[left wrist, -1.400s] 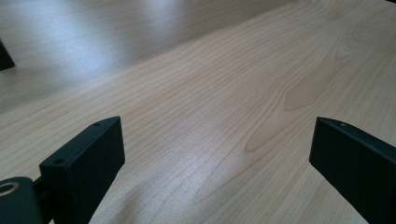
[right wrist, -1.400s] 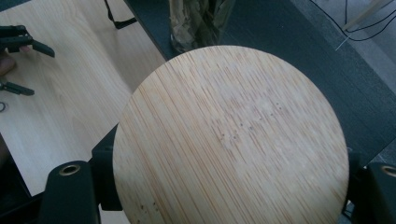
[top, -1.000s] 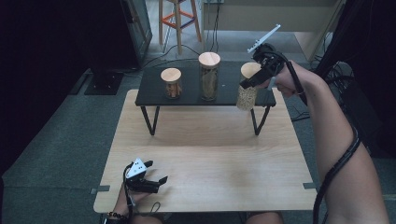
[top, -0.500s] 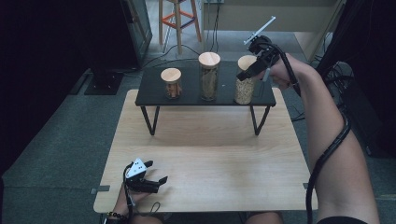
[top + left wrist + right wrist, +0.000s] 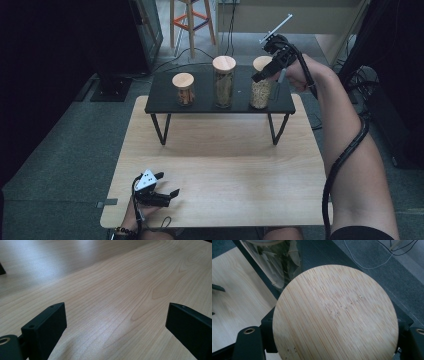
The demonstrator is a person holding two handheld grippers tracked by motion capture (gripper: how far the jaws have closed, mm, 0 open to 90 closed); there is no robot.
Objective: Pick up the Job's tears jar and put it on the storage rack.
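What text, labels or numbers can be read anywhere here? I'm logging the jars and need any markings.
None: no readable text in any view.
The three jars on the black shelf carry no visible labels.
The bamboo lid between the right tool's jaws is plain wood grain.

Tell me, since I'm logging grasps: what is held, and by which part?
The right hand-held gripper grips the rightmost jar by its sides below the lid. The left hand-held gripper holds nothing.

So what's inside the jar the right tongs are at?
Through the glass of the right jar, pale grain-like filling nearly to the top. Its round bamboo lid covers the opening, with the right tongs around the jar.
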